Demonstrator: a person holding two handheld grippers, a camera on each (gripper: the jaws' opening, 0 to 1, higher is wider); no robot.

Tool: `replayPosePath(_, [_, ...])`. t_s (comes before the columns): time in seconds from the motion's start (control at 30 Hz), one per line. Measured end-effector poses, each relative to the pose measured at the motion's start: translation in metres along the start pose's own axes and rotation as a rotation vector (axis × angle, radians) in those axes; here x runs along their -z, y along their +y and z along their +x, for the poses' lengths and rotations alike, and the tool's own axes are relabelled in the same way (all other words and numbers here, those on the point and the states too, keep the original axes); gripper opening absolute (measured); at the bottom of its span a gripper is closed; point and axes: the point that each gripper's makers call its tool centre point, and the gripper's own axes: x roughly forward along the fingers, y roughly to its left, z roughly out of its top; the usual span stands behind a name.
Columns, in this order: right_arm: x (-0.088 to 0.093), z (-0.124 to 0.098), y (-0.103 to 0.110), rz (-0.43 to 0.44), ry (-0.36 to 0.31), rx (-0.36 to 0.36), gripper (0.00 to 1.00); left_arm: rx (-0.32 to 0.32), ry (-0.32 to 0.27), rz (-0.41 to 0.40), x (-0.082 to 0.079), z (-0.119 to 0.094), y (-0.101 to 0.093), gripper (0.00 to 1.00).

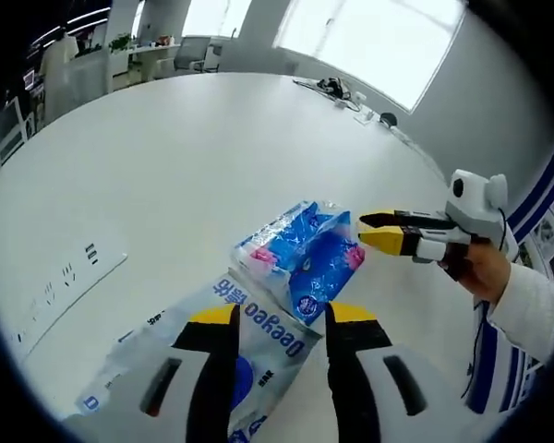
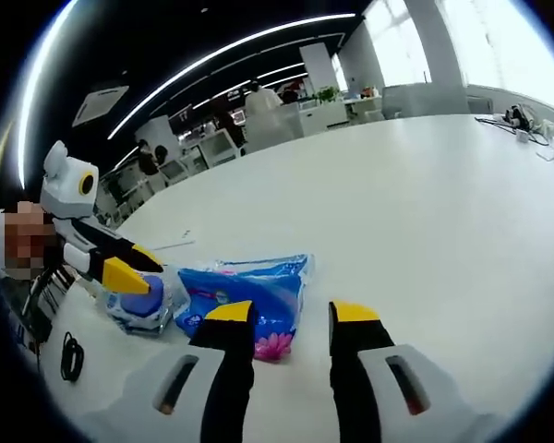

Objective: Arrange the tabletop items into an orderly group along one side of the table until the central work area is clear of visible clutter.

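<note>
Care is being called for as the blue tissue pack [image 1: 300,254] and clear wipes pack [image 1: 245,346] are being neared on the bench [image 1: 185,157] by the left hand-held gripper [image 1: 282,318], jaws wide, and the right hand-held gripper [image 2: 291,318], jaws likewise apart, both empty.

wipes pack [image 1: 231,369] partly hidden behind jaws, far desk items [image 1: 337,89] too small

Right gripper [image 2: 291,316] jaws apart, blue tissue pack [image 2: 247,300], white table [image 2: 397,203]

Tissue pack [image 1: 300,257] on the table [image 1: 185,157], overlapping a wipes pack [image 1: 249,341], cables [image 1: 337,89] at the far edge.
</note>
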Motion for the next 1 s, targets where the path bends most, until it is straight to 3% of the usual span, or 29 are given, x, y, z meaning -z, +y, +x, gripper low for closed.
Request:
replayPosePath(0.57, [-0.023,-0.025,0.017,-0.013,-0.056,-0.003,0.45,-0.005,-0.038,0.016,-0.011,-0.031,-0.009,0.46])
replayPosePath(1.0, [-0.042,-0.047,0.057,-0.038,-0.114,-0.027,0.53,-0.004,-0.086,0.022,-0.012,-0.072,-0.02,0.49])
